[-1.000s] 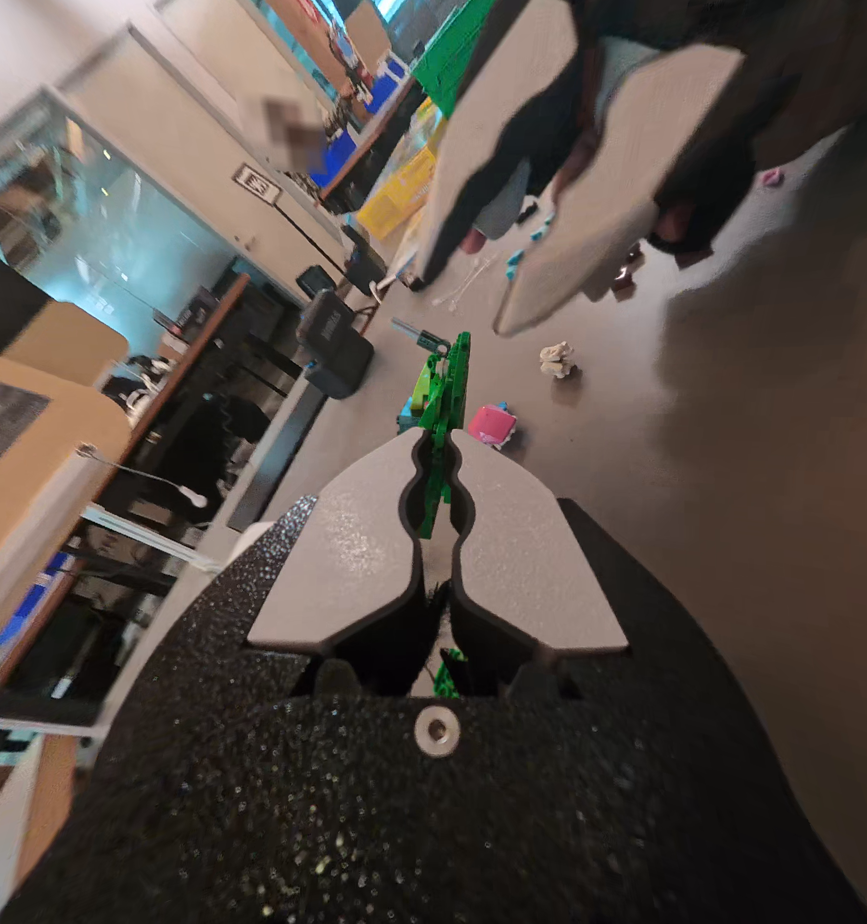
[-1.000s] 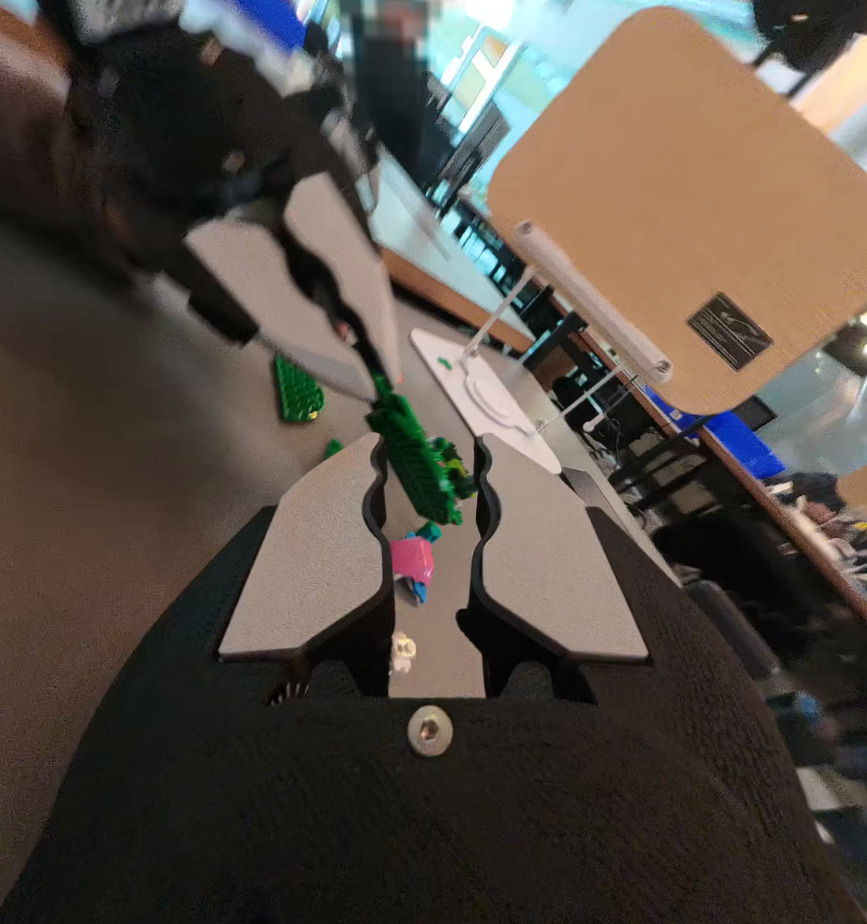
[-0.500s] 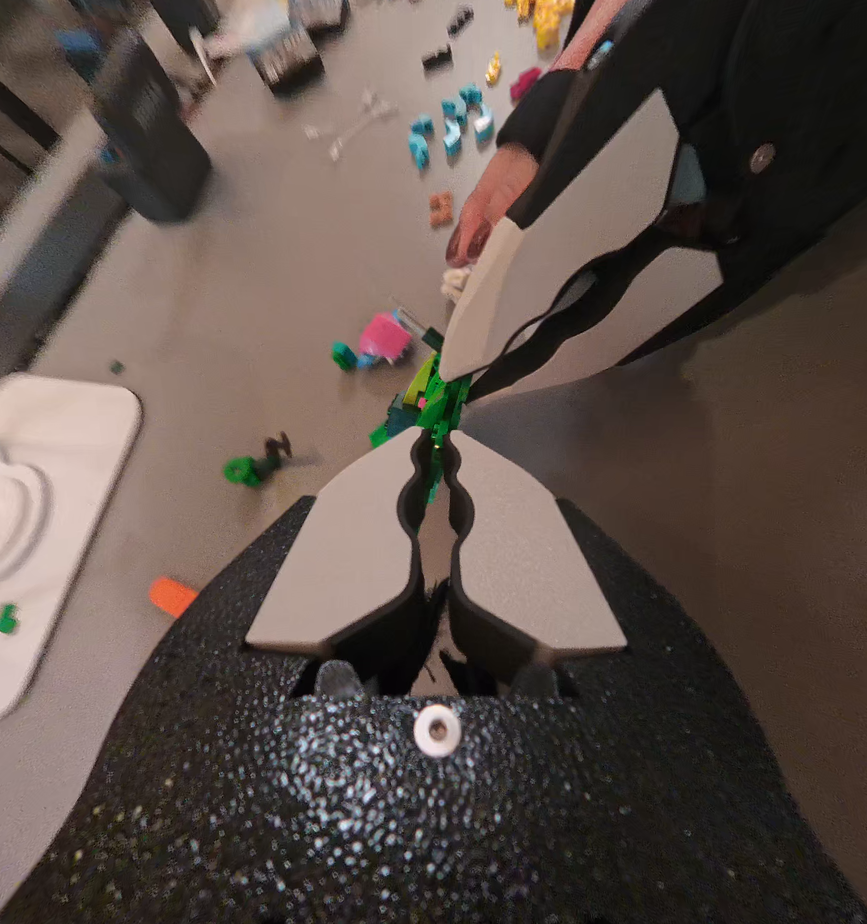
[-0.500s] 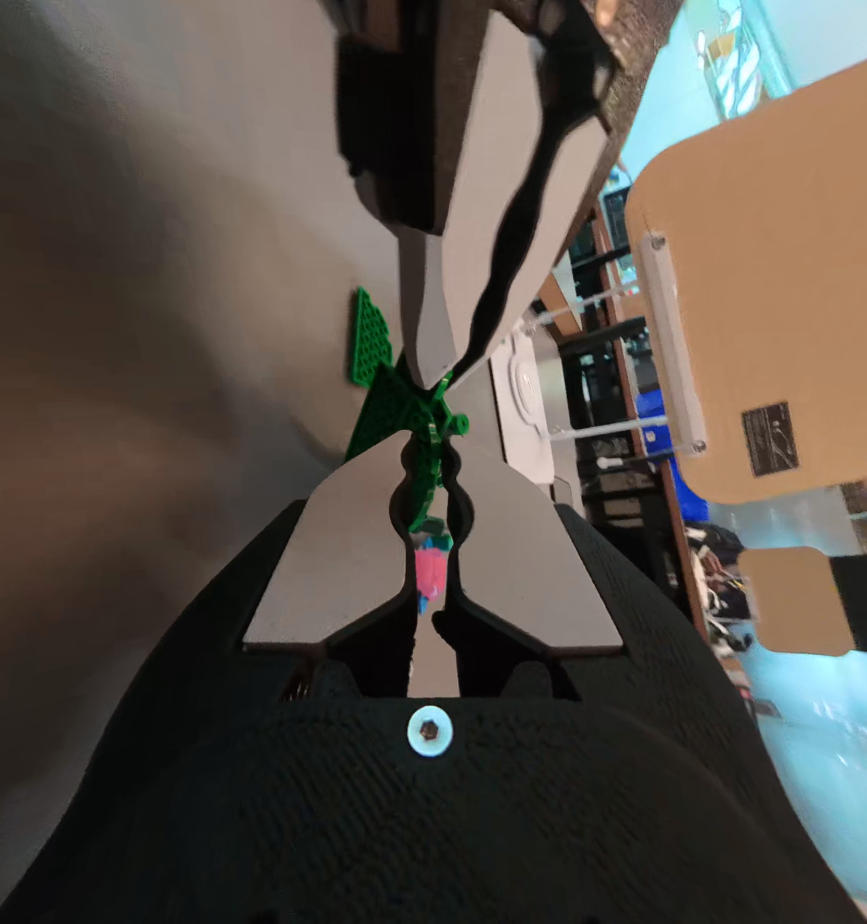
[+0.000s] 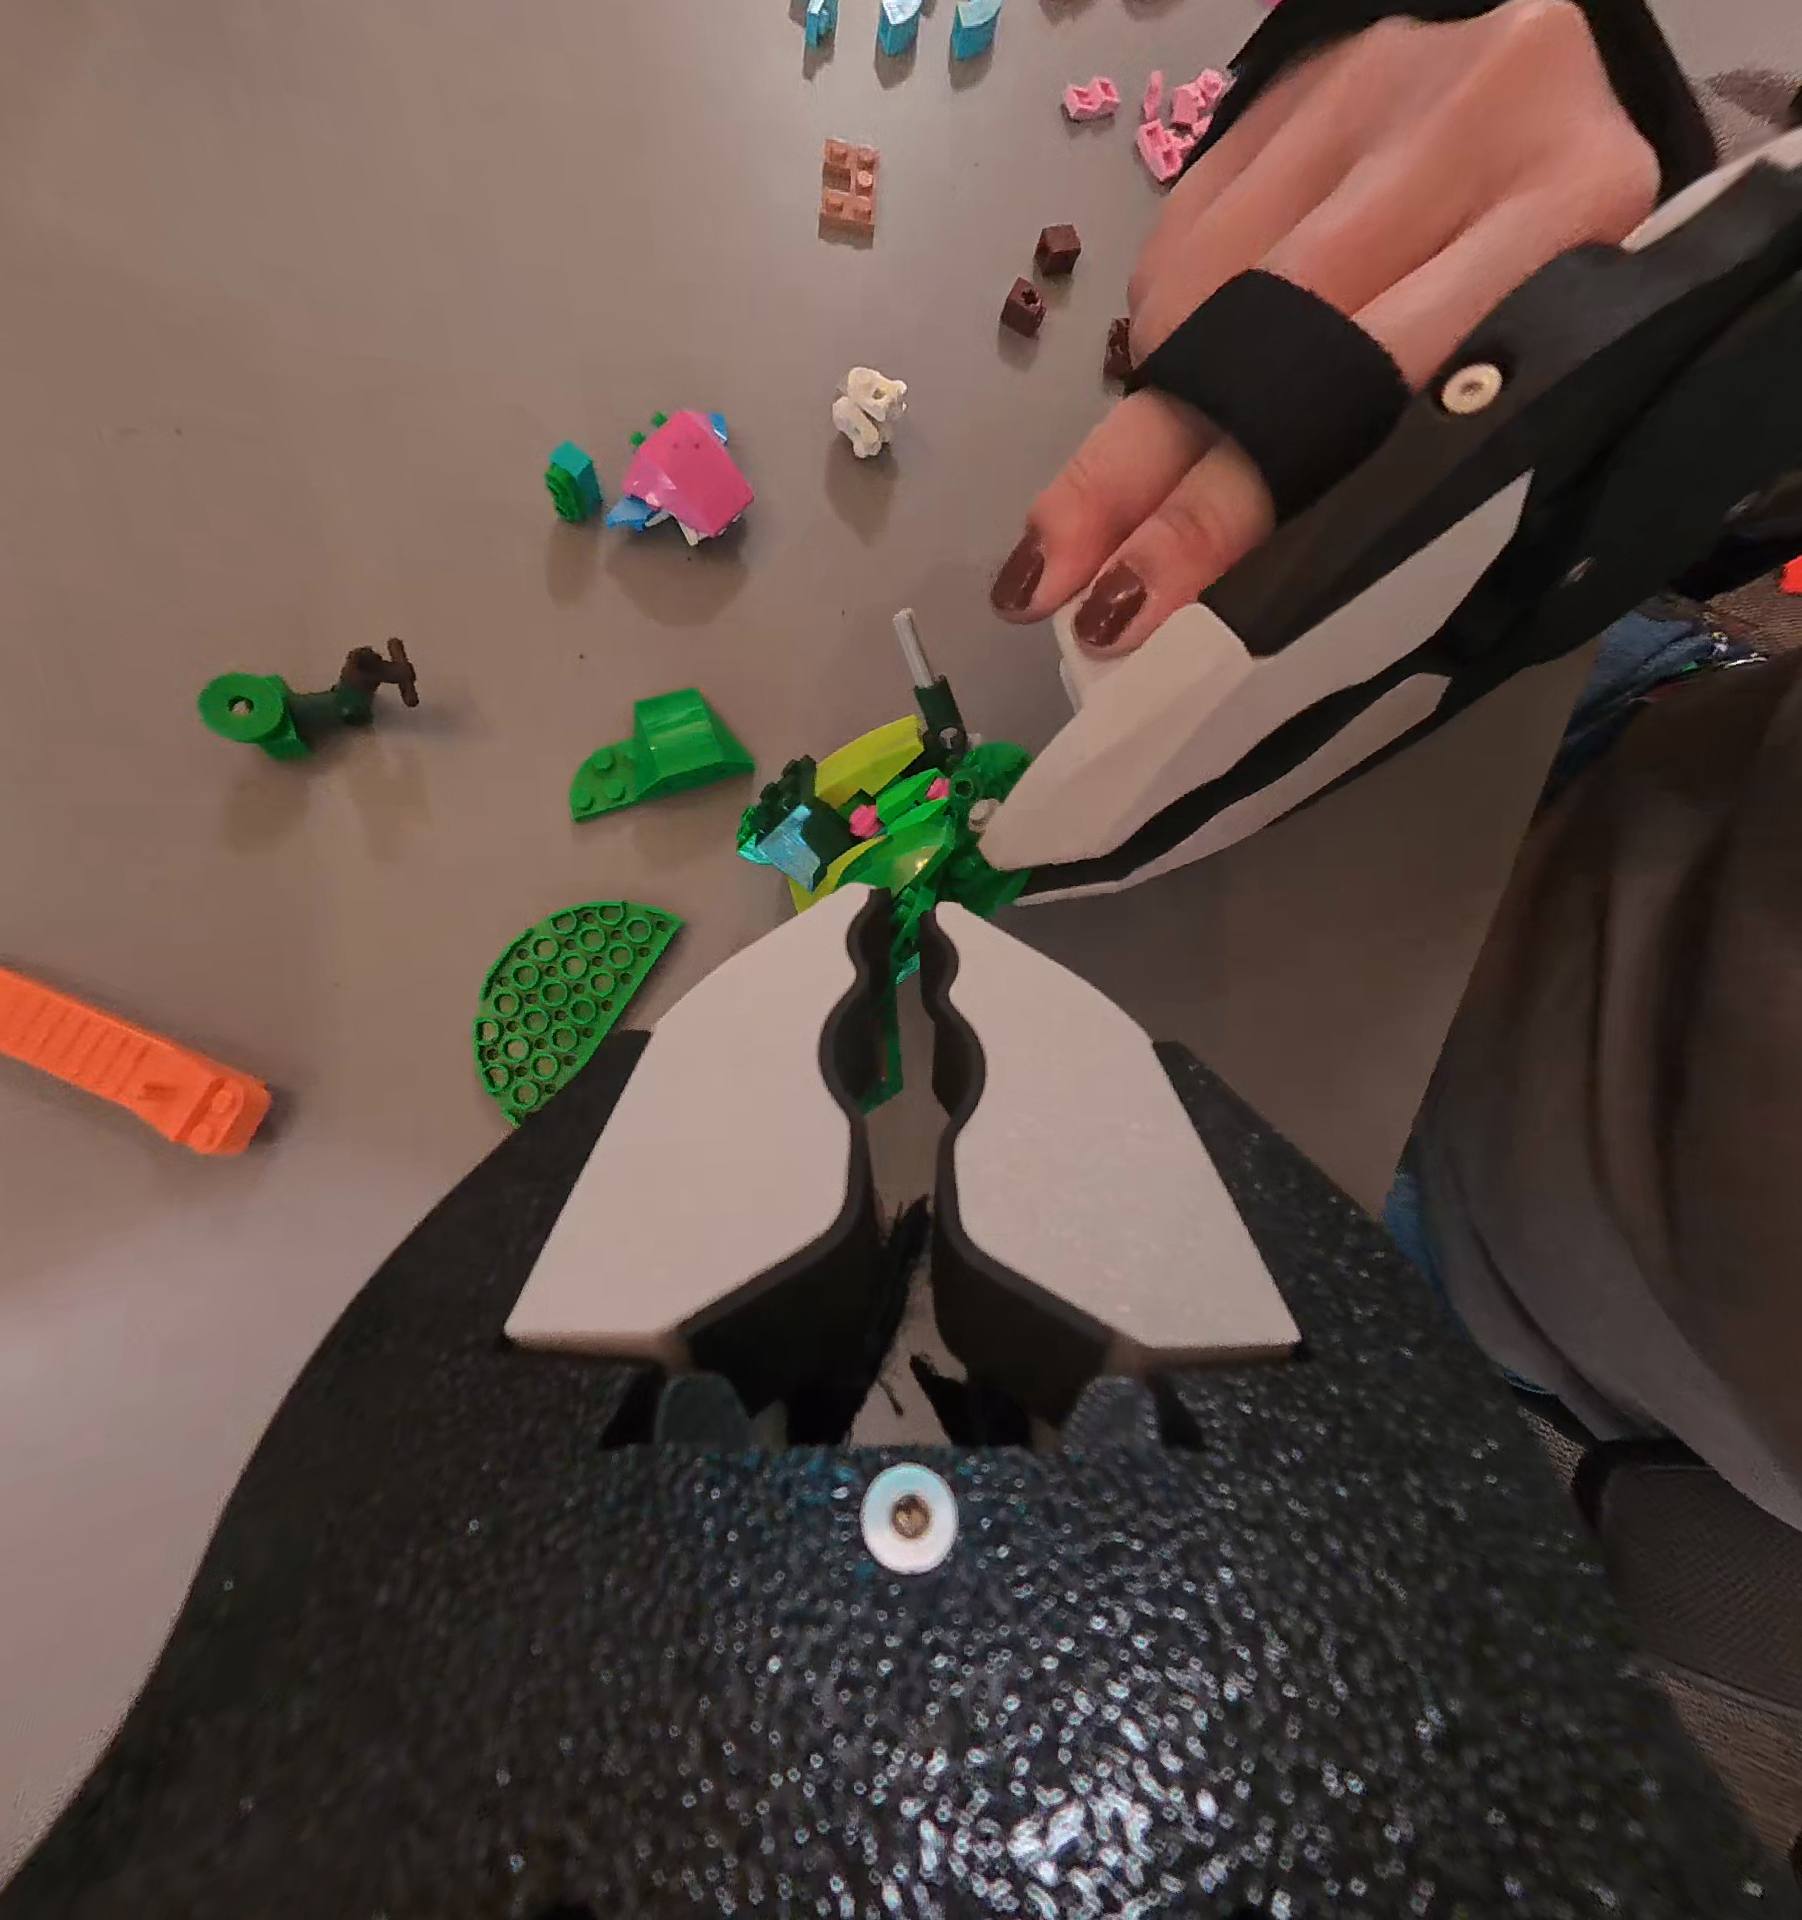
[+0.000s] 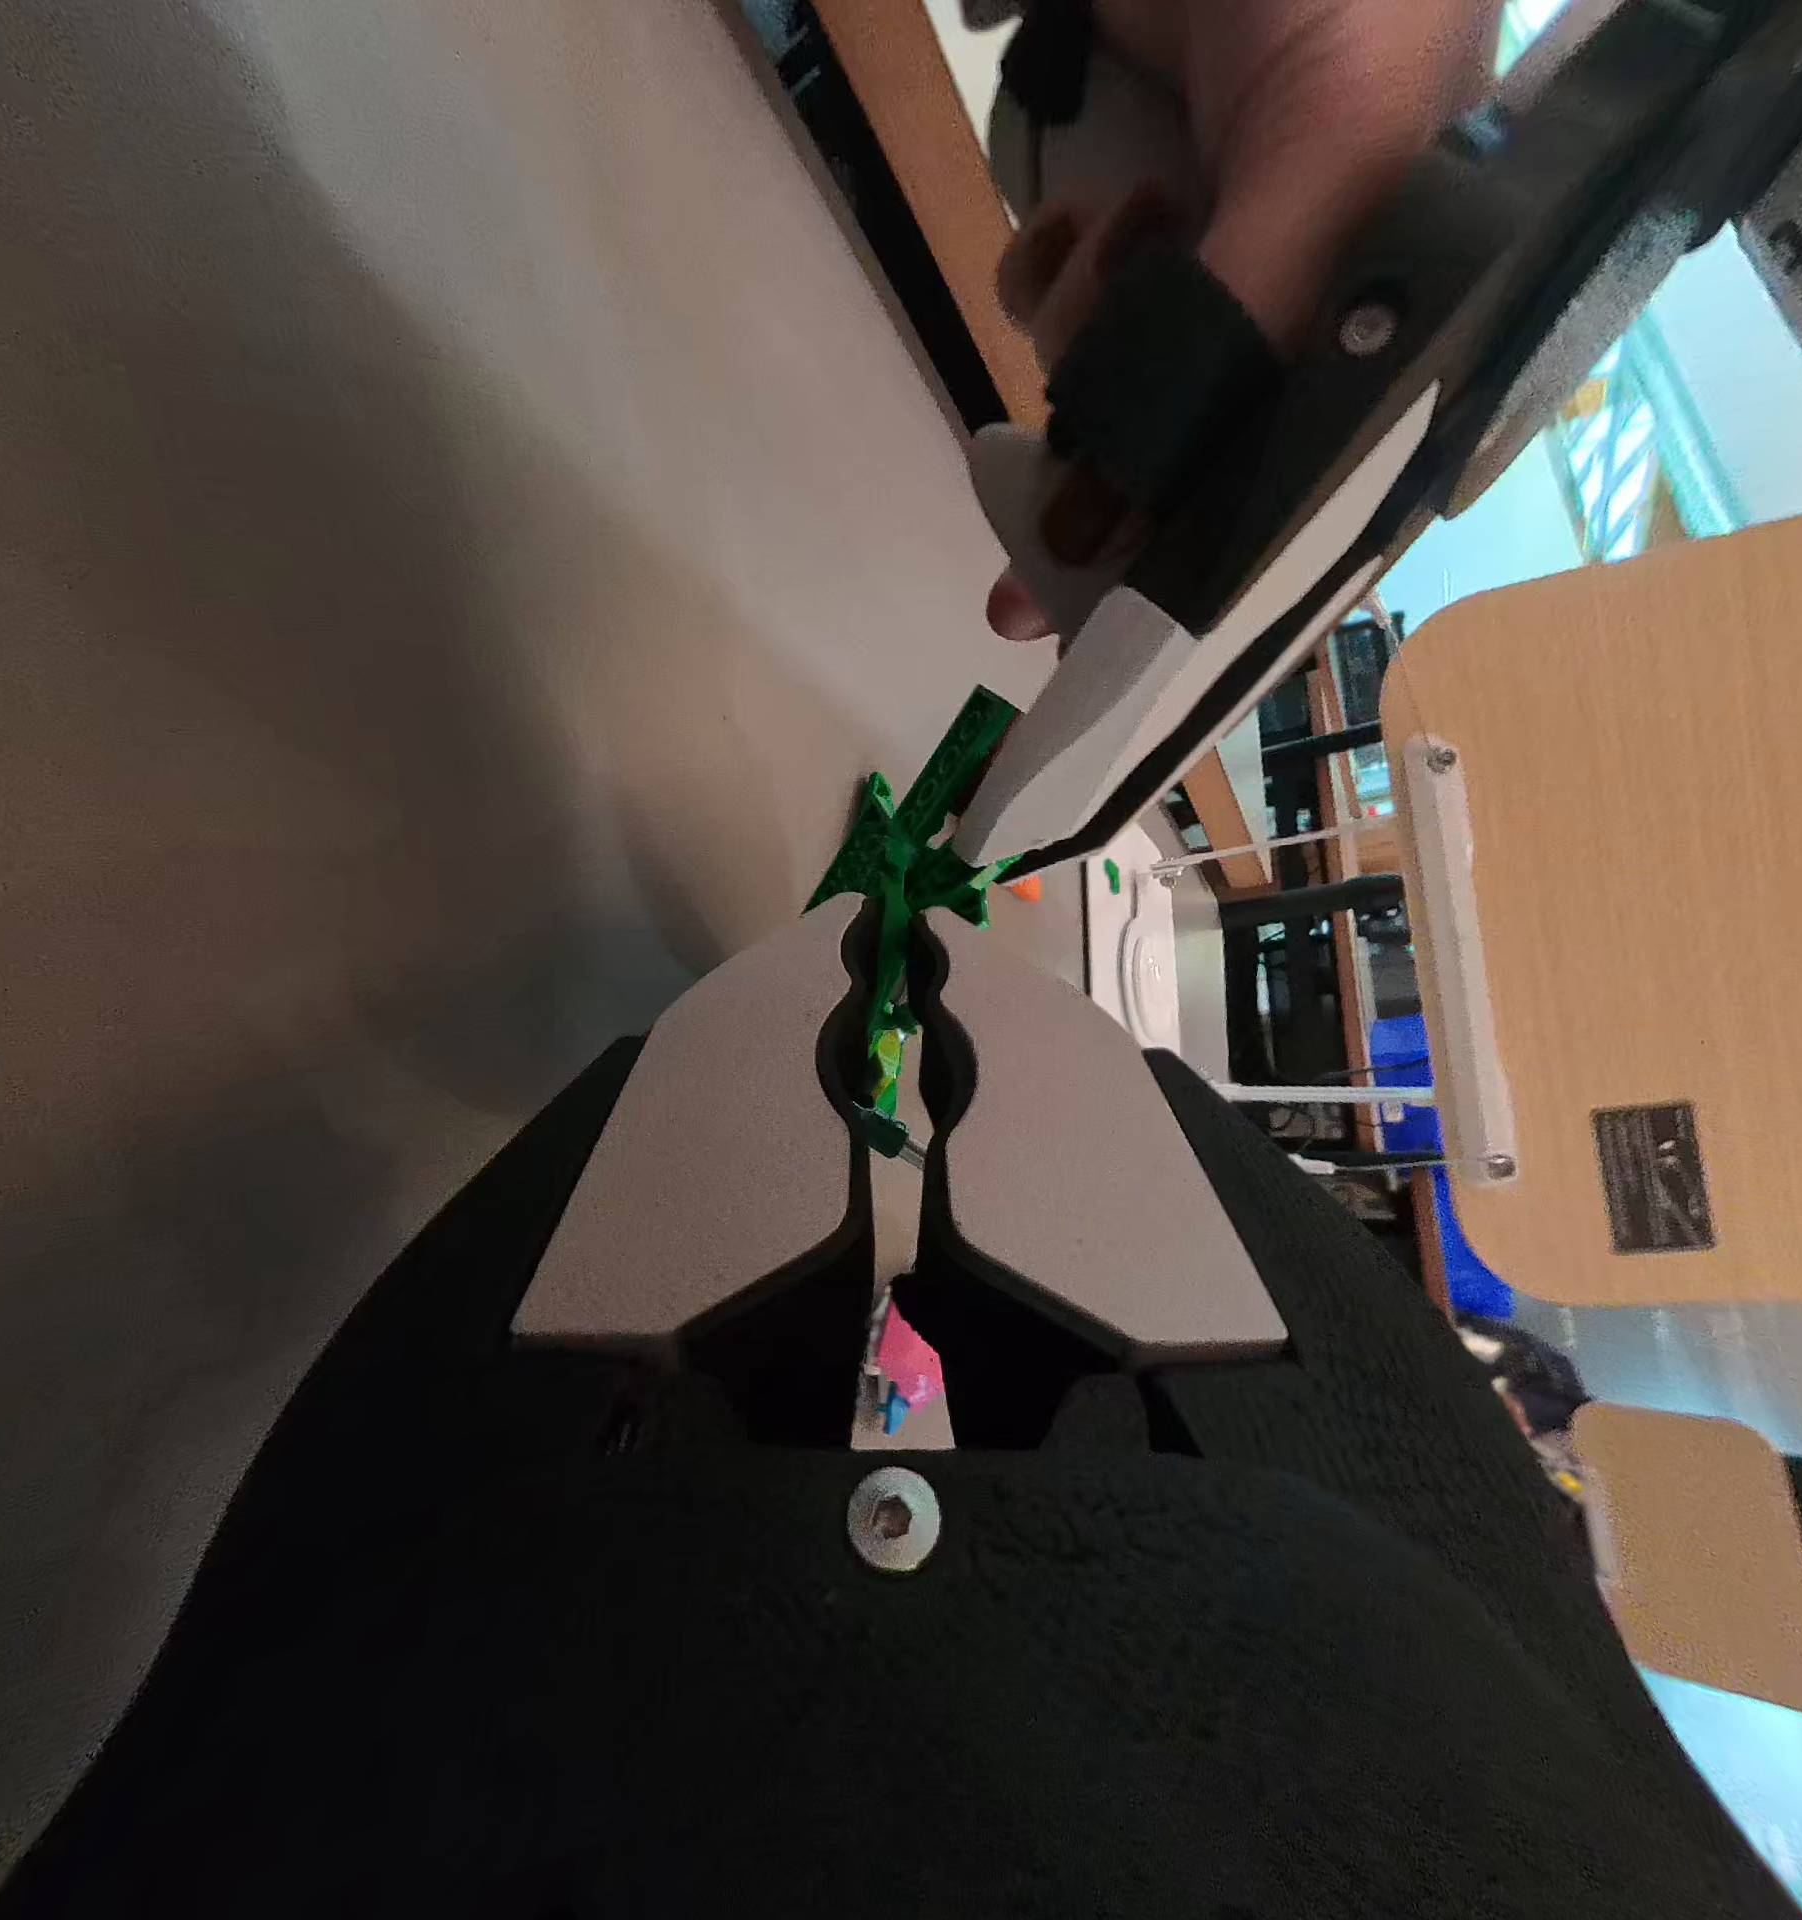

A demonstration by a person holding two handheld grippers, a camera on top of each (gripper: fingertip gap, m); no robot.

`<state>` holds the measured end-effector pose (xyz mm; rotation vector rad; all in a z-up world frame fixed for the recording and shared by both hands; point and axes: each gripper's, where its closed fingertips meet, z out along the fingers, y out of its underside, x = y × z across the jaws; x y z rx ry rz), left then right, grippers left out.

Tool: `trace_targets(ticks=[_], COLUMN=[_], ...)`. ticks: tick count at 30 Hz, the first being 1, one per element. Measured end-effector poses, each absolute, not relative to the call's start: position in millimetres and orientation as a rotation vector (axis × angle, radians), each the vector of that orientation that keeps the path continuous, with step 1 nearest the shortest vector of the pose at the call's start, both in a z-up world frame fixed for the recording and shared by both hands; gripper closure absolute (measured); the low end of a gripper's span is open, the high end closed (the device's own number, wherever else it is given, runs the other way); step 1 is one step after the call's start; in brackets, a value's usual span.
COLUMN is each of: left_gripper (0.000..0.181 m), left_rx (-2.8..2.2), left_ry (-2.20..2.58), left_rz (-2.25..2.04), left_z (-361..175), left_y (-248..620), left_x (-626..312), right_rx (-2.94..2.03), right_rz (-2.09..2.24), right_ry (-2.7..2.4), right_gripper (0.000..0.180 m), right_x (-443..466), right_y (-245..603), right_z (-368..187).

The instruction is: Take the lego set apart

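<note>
A small green lego assembly (image 5: 876, 821) with lime, pink and blue bits is held between both grippers just above the grey table (image 5: 253, 312). My left gripper (image 5: 899, 914) is shut on a thin green plate at its near edge. My right gripper (image 5: 1011, 862) comes in from the right, shut on the assembly's right side. In the right wrist view my right gripper (image 6: 895, 925) is shut on the green assembly (image 6: 902, 862), and the left gripper (image 6: 990, 852) pinches it from the upper right.
Loose pieces lie on the table: a green half-round plate (image 5: 564, 997), an orange brick separator (image 5: 107, 1055), a green wedge (image 5: 663, 748), a pink-and-blue cluster (image 5: 684, 483), a white piece (image 5: 869, 407). A person's hand (image 5: 1344, 260) holds the right gripper. A wooden chair back (image 6: 1655, 883) stands beyond the table. Left and right tips are no more than a few centimetres apart. The white piece (image 5: 869, 407) is about 15 centimetres from both grippers' fingertips.
My right gripper, open a second ago, has closed on the green assembly. Both grippers have tilted down toward the table. The left gripper has stayed shut on the assembly.
</note>
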<state>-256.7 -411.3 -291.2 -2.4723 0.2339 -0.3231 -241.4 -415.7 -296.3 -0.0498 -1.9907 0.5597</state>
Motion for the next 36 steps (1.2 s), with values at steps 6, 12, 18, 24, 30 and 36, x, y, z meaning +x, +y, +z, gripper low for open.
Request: trace_targets(ticks=[6, 12, 18, 24, 30, 36], left_gripper=[0.177, 0.177, 0.177, 0.177, 0.177, 0.177], left_rx=[-2.409, -2.367, -2.100, -1.996, -1.826, -1.761], left_ry=[0.180, 0.243, 0.339, 0.457, 0.586, 0.547], left_rz=[-0.193, -0.055, 0.094, 0.371, 0.390, 0.118], left_z=[-275, -292, -282, -296, -291, -283], left_y=[-409, -418, -427, -435, -435, -435], left_x=[-285, -284, -274, -282, -266, -247], right_rx=[0.150, 0.018, -0.173, -0.387, -0.514, -0.304], right_rz=[0.470, 0.499, 0.564, 0.865, 1.099, 0.963], right_ry=[-2.027, -2.053, -2.165, -2.213, -2.137, -2.083], right_gripper=[0.176, 0.175, 0.157, 0.152, 0.151, 0.151], right_x=[-227, -232, -236, -229, -237, -246], right_y=[-439, -423, -410, -405, -402, -421], right_z=[-325, -325, -337, -314, -291, -293])
